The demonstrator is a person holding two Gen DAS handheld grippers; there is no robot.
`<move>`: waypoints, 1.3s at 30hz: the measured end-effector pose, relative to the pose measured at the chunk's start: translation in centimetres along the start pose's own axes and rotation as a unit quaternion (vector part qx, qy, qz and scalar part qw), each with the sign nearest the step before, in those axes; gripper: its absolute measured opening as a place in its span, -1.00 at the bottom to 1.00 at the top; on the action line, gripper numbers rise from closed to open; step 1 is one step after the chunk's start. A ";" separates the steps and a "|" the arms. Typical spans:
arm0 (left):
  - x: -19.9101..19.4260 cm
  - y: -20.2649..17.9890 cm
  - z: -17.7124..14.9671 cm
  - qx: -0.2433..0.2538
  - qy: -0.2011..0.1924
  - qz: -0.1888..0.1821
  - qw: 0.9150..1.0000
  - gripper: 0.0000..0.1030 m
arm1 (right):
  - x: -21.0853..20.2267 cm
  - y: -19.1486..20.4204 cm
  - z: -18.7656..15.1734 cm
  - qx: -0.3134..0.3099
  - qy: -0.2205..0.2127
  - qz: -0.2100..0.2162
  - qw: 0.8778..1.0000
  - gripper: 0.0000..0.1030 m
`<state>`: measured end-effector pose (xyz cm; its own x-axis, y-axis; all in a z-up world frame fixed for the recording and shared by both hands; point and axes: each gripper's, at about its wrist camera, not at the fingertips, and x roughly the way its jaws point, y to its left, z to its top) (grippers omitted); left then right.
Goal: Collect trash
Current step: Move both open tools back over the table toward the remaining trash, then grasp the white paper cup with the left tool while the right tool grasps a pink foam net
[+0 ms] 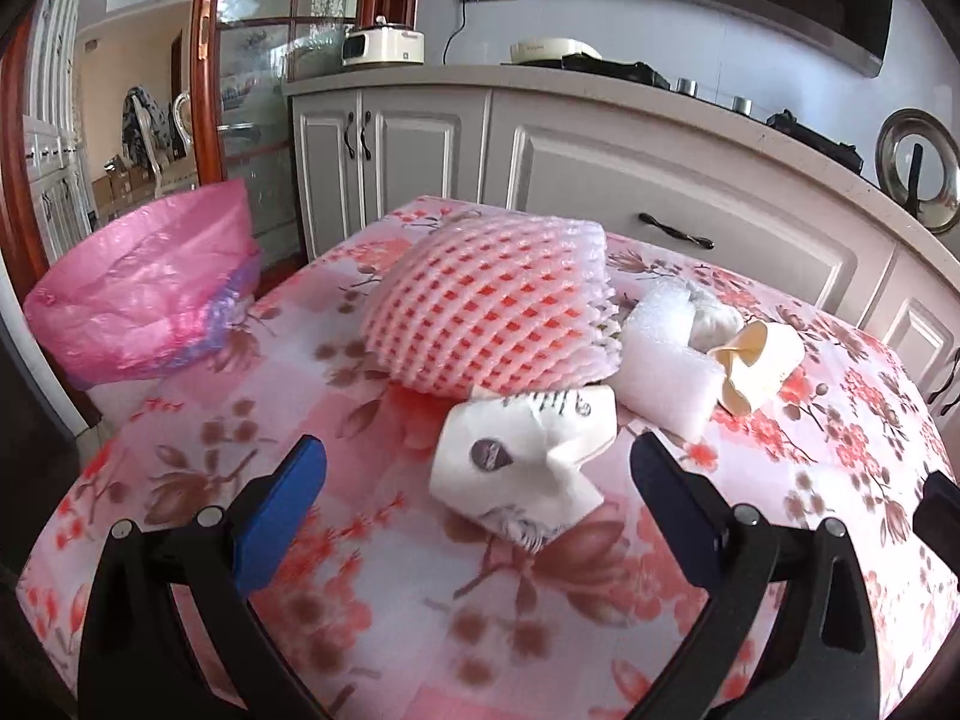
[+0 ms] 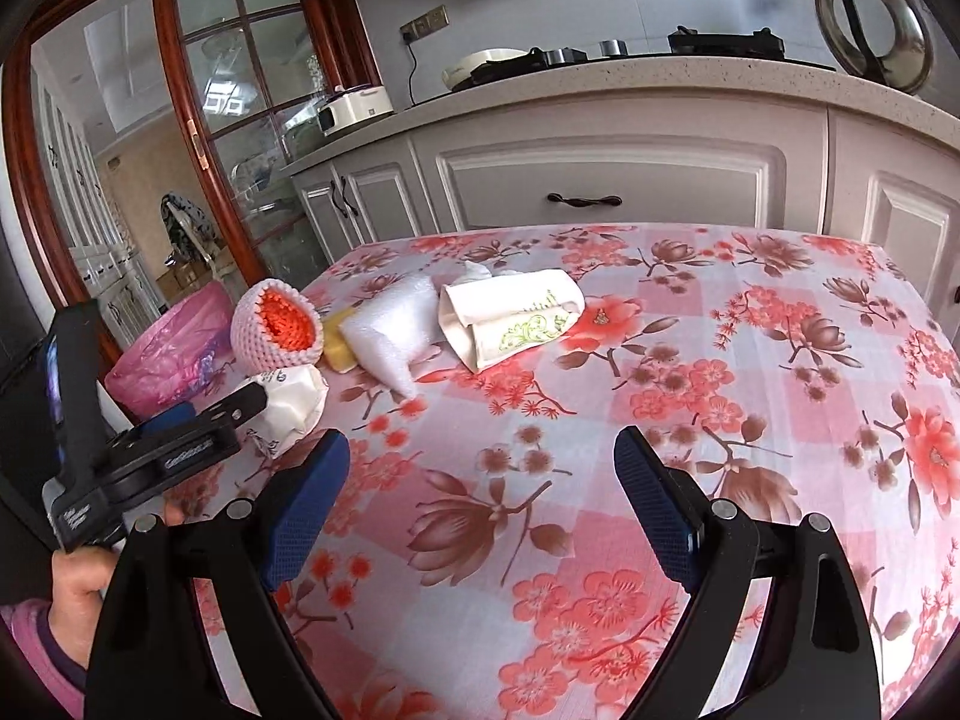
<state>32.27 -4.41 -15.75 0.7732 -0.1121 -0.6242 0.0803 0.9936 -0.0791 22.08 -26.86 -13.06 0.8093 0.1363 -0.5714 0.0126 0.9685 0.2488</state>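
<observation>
Trash lies on a floral tablecloth (image 1: 372, 570). A crumpled white paper cup (image 1: 528, 456) lies just ahead of my open, empty left gripper (image 1: 474, 462), between its blue fingers. Behind it sit a pink foam fruit net (image 1: 492, 306), a white foam sheet (image 1: 666, 360) and a cream wrapper (image 1: 756, 360). A bin lined with a pink bag (image 1: 144, 294) stands off the table's left edge. My right gripper (image 2: 480, 462) is open and empty over bare cloth. Its view shows the cup (image 2: 294, 402), net (image 2: 276, 324), foam sheet (image 2: 390, 336), a folded printed paper (image 2: 516, 312), the bin (image 2: 174, 348) and the left gripper (image 2: 204, 426).
White kitchen cabinets (image 1: 540, 162) and a counter with appliances run behind the table. A wood-framed glass door (image 2: 198, 120) stands at the left. A pot lid (image 2: 870, 24) leans on the counter at the right. The table's right half (image 2: 750, 360) holds only cloth.
</observation>
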 end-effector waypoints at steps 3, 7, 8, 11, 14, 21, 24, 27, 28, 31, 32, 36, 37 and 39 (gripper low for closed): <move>1.1 -0.4 0.4 0.001 0.007 0.003 1.000 0.91 | 0.4 -0.1 0.2 0.002 0.003 0.001 1.000 0.64; 2.6 -1.1 0.9 0.001 0.030 0.004 1.000 0.87 | 0.9 -0.2 0.5 0.005 0.005 0.004 1.000 0.64; 2.8 -1.3 0.9 0.002 0.033 0.001 0.999 0.75 | 1.0 -0.2 0.6 0.004 0.005 0.005 1.000 0.64; 3.3 -1.8 0.8 0.014 0.049 -0.006 0.999 0.42 | 1.3 0.0 0.9 0.001 0.006 0.007 1.000 0.65; 3.7 -2.0 0.4 0.016 0.062 -0.020 0.998 0.12 | 1.8 0.6 1.2 -0.007 0.007 0.009 1.000 0.65; 1.0 -1.1 -0.6 0.012 0.044 -0.042 0.998 -0.06 | 3.4 2.6 1.6 -0.027 0.017 0.016 0.999 0.64; -0.6 -0.1 -1.1 -0.002 0.040 -0.047 0.998 -0.14 | 4.0 3.3 1.5 -0.031 0.022 0.020 0.999 0.64; -2.2 1.1 -1.7 -0.004 0.033 -0.053 0.998 -0.21 | 4.7 4.1 1.3 -0.033 0.031 0.023 0.999 0.64; -2.8 1.4 -1.9 -0.002 0.028 -0.054 0.998 -0.22 | 4.8 4.3 1.2 -0.035 0.033 0.024 0.999 0.64; -3.9 2.2 -2.3 0.005 0.018 -0.052 0.998 -0.26 | 5.1 5.4 1.2 -0.044 0.037 0.029 0.998 0.64; -4.5 2.5 -2.5 0.007 0.010 -0.049 0.999 -0.28 | 5.2 5.8 1.2 -0.050 0.037 0.032 0.998 0.64; -6.1 4.1 -2.8 0.004 -0.005 -0.037 0.999 -0.30 | 5.9 7.4 1.6 -0.070 0.040 0.048 0.996 0.64; -6.3 4.5 -2.9 0.001 -0.004 -0.036 0.999 -0.30 | 6.3 7.9 1.7 -0.075 0.043 0.053 0.995 0.64; -6.7 5.4 -3.2 -0.004 -0.005 -0.027 1.000 -0.33 | 7.0 9.0 1.7 -0.087 0.049 0.065 0.993 0.64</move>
<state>25.54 1.70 -14.44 0.7746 -0.1651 -0.6105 0.1173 0.9861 -0.1179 28.82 -17.56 -13.50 0.7363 0.2742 -0.6186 -0.1967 0.9615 0.1921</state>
